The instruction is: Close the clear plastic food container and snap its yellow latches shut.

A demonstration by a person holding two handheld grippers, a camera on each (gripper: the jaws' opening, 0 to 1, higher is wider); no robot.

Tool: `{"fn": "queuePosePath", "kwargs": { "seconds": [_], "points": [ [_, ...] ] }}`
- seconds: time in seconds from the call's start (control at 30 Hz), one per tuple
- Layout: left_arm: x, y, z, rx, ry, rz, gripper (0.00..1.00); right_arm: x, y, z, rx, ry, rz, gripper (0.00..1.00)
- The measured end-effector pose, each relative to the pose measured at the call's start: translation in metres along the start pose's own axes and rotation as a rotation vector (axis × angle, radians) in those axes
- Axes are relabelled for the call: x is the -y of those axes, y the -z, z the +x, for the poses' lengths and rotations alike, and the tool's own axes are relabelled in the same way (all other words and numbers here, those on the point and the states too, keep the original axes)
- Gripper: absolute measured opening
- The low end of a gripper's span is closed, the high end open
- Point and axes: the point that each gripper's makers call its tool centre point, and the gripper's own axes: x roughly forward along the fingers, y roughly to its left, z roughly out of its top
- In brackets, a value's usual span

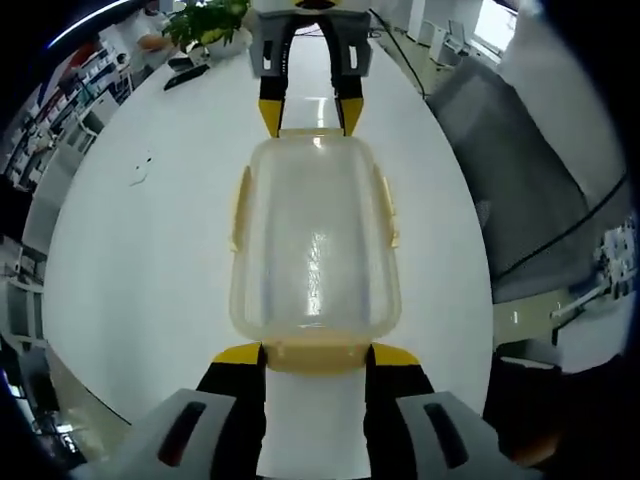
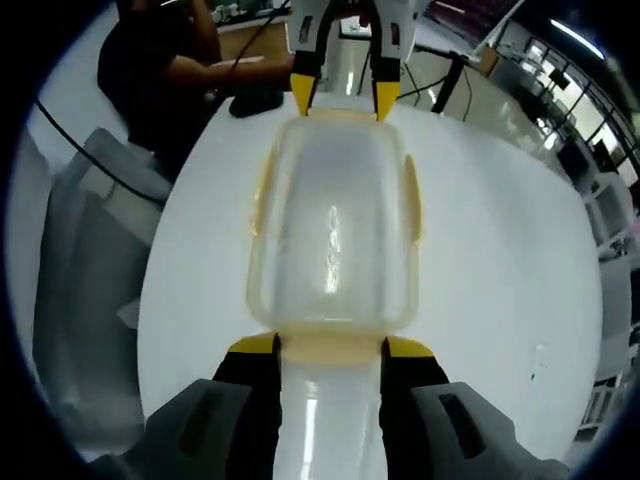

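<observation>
While the clear plastic food container [image 1: 315, 250] lies lengthwise on the white table [image 1: 130, 250], the two grippers stand at its opposite short ends, facing each other. In the left gripper view the left gripper [image 1: 315, 355] rises from the bottom with its yellow-tipped jaws spread apart, one on each side of the near end latch [image 1: 315, 357], which sits in the gap between them; whether the tips touch the latch I cannot tell. At the far end the right gripper [image 1: 311, 118] comes down from the top, jaws likewise parted, their yellow tips just at the container's far rim.

The right gripper view shows the same arrangement from the other end (the container [image 2: 332, 235] seen mirrored): the right gripper [image 2: 330, 347] has its jaws apart around the near latch [image 2: 330, 348], and the left gripper [image 2: 345, 98] stands at the far rim with its jaws spread.

The lid lies on the container. The yellow side latches [image 1: 240, 205] run along both long edges; whether they are snapped down is hard to judge. A potted plant [image 1: 205, 22] and a dark object [image 1: 185, 72] stand at the far end of the table in the left gripper view. In the right gripper view a person in dark clothes [image 2: 165, 70] sits at the table's far side.
</observation>
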Motion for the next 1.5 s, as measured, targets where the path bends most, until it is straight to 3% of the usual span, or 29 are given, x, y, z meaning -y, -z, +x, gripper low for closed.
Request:
{"fn": "queuePosePath", "kwargs": {
  "seconds": [0.3, 0.67, 1.1, 1.5],
  "points": [
    [-0.001, -0.040, -0.008, 0.014, -0.022, -0.007, 0.32, -0.001, 0.024, -0.035, -0.001, -0.010, -0.003, 0.34],
    [0.003, -0.101, 0.015, 0.066, -0.028, 0.001, 0.32, -0.008, 0.082, -0.056, -0.044, -0.017, -0.013, 0.34],
    [0.006, -0.142, 0.050, 0.082, -0.030, 0.000, 0.32, -0.019, 0.137, -0.071, -0.061, -0.026, 0.001, 0.34],
    [0.003, -0.171, 0.069, 0.110, -0.016, 0.007, 0.32, -0.027, 0.170, -0.078, -0.060, -0.030, 0.024, 0.35]
  ]
}}
